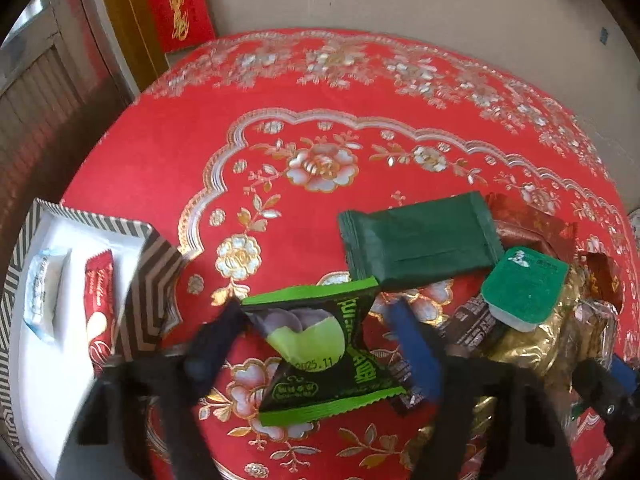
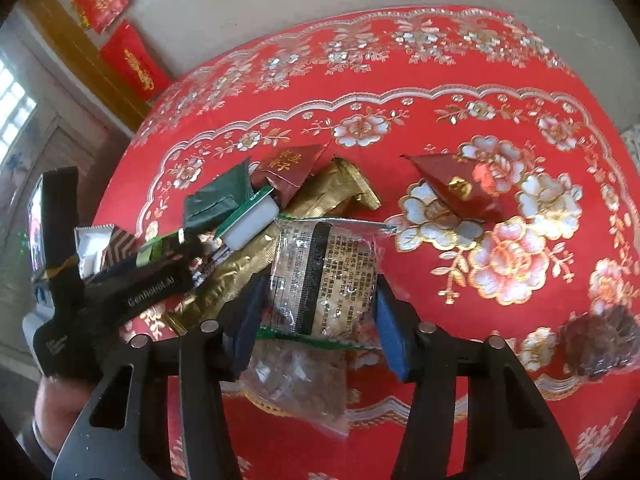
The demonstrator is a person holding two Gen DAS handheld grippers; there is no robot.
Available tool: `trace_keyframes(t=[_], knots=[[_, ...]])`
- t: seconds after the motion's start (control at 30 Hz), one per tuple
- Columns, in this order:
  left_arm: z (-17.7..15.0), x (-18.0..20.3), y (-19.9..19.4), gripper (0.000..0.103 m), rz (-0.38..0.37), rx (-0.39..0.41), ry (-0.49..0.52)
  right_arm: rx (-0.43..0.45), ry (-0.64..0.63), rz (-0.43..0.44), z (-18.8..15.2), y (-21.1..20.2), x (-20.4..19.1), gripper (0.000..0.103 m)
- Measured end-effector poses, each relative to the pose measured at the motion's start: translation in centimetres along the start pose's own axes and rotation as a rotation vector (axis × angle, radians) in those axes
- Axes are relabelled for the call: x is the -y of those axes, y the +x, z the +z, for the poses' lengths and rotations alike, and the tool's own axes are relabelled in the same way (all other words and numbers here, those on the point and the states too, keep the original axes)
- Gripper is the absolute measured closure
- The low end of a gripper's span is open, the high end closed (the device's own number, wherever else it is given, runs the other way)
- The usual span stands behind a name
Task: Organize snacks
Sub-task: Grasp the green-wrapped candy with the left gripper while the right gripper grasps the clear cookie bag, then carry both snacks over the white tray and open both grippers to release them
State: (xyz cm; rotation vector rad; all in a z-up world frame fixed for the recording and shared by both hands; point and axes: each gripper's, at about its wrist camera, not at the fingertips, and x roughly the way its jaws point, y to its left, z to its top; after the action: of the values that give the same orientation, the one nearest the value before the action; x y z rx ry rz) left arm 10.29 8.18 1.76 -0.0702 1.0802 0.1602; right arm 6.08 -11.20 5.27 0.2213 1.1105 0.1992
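my left tool (image 1: pixel 316 340) pinching green packet (image 1: pixel 320 344) by corners; right tool (image 2: pixel 316 316) clamps clear packet (image 2: pixel 324 276). risk: slick film slips, drops before box (image 1: pixel 156 272).

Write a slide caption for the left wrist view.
Left claw closes on a green-and-black snack packet beside the striped box.

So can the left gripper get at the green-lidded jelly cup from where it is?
Probably not yet: the left gripper has a green-and-black packet between its fingers, though the jelly cup lies uncovered on the pile.
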Motion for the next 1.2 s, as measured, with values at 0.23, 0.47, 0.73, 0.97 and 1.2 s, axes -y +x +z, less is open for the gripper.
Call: trace_keyframes(t=[0.23,0.47,0.73,0.97,1.2], knots=[[-0.2,-0.9,-0.5,0.054,-0.038,0.007,-0.006,0.028,-0.026,0.005,-0.4,-1.5,0.4,0.051],[-0.5,-1.4,-3.1,0.054,-0.063,0.049,0.016,0.040,-0.059,0.028,-0.8,-2.6,-0.2,0.051],[-1.1,-1.6,-5.3,0.054,-0.058,0.068,0.038,0.031,-0.083,0.040,-1.3,-2.9,-1.1,0.051],[-1.7,-1.9,-6.9,0.054,-0.037,0.091,0.059,0.036,-0.118,0.049,-1.6,-3.3,-2.9,0.051],[-2.1,-3.1,-8.5,0.054,-0.036,0.107,0.054,0.046,-0.158,0.060,-2.1,-3.6,-5.6,0.051]])
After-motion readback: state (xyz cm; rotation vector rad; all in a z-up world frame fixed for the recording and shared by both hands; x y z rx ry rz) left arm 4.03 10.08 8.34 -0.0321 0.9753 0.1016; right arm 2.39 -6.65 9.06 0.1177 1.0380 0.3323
